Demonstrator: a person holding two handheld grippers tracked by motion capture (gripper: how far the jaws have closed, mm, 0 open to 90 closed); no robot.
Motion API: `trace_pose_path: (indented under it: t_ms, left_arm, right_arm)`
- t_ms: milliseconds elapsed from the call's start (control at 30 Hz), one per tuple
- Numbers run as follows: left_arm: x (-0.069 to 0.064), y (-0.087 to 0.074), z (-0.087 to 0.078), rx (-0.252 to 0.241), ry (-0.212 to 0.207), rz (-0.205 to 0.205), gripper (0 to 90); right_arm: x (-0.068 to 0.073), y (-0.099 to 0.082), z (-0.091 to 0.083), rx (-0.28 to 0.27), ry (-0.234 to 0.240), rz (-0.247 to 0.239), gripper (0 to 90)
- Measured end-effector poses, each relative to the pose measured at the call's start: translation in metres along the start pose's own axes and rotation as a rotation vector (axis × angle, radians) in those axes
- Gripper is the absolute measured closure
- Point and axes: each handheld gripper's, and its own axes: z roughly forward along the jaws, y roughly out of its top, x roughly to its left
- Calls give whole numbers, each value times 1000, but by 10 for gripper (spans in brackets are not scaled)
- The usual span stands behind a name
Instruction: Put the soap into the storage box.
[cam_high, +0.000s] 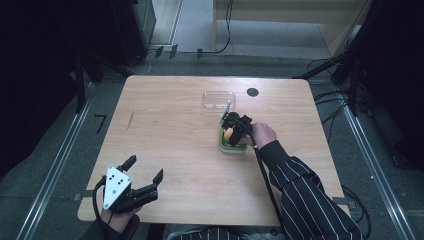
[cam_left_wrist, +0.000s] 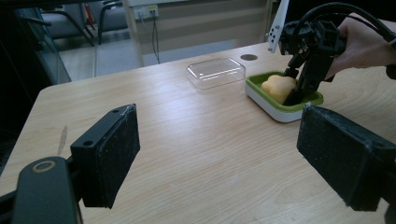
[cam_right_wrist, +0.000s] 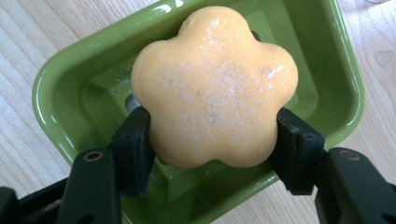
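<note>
Soap (cam_right_wrist: 215, 86), pale orange and moulded as a five-lobed flower, sits in a green dish (cam_right_wrist: 65, 84) near the middle of the tabletop (cam_high: 170, 130). The dish is a rounded rectangle with a glossy green inside and a white outer wall, as the left gripper view shows. The soap's top face is matte and dusted with fine whitish specks; its edges are smooth and rounded. It fills much of the dish, and it cannot be told whether it rests on the floor of the dish or is lifted clear of it.

Just beyond the dish lies a clear plastic lid (cam_high: 219, 99), shallow and rectangular with rounded corners, flat on the wood and apart from the dish. A small dark round disc (cam_high: 252, 92) lies near the far edge. The tabletop is light wood with a visible grain and rounded corners.

The right hand-held gripper (cam_right_wrist: 215, 149) reaches down into the dish, its two black jaws pressed against opposite sides of the soap, clamped on it. The person's right hand (cam_high: 262, 134), in a striped sleeve (cam_high: 300, 190), holds it.

The left hand-held gripper (cam_high: 145, 167) rests near the front left edge of the tabletop, well apart from the dish. Its jaws stand wide apart with nothing between them, and their inner pads (cam_left_wrist: 116, 154) are black and rough-textured.
</note>
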Motion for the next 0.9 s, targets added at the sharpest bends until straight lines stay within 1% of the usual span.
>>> trace_pose_path:
  t_ms: [33, 133, 233, 433, 467, 533, 633, 667, 700, 733, 767, 900]
  left_arm:
    - [0, 0, 0, 0, 0, 0, 137]
    - [0, 0, 0, 0, 0, 0, 137]
    - [0, 0, 0, -2, 0, -1, 137]
    - [0, 0, 0, 0, 0, 0, 137]
    - [0, 0, 0, -1, -1, 0, 137]
    - [0, 0, 0, 0, 1, -3, 137]
    - [0, 0, 0, 0, -1, -1, 137]
    - [0, 0, 0, 1, 0, -3, 137]
    - [0, 0, 0, 1, -1, -3, 137]
    - [1, 0, 0, -1, 1, -5, 137]
    - [1, 0, -1, -1, 0, -4, 137]
    - [1, 0, -1, -3, 2, -6, 137]
  right_arm:
    - [0, 0, 0, 0, -3, -2, 361]
    - [0, 0, -2, 6, -10, -3, 337]
    - [-1, -1, -5, -2, -8, -3, 314]
    - [-1, -2, -15, -36, -5, 5, 238]
    - [-1, -2, -17, -36, -1, 4, 217]
    - [0, -3, -20, -30, 7, 25, 167]
    - [1, -4, -23, -23, 20, 31, 129]
    - [2, -5, -27, -34, 26, 41, 96]
    - [2, -5, -27, -34, 26, 41, 96]
    - [2, -6, -28, -33, 27, 37, 75]
    - [3, -7, -30, -32, 27, 45, 53]
    - [4, -10, -34, -30, 34, 49, 12]
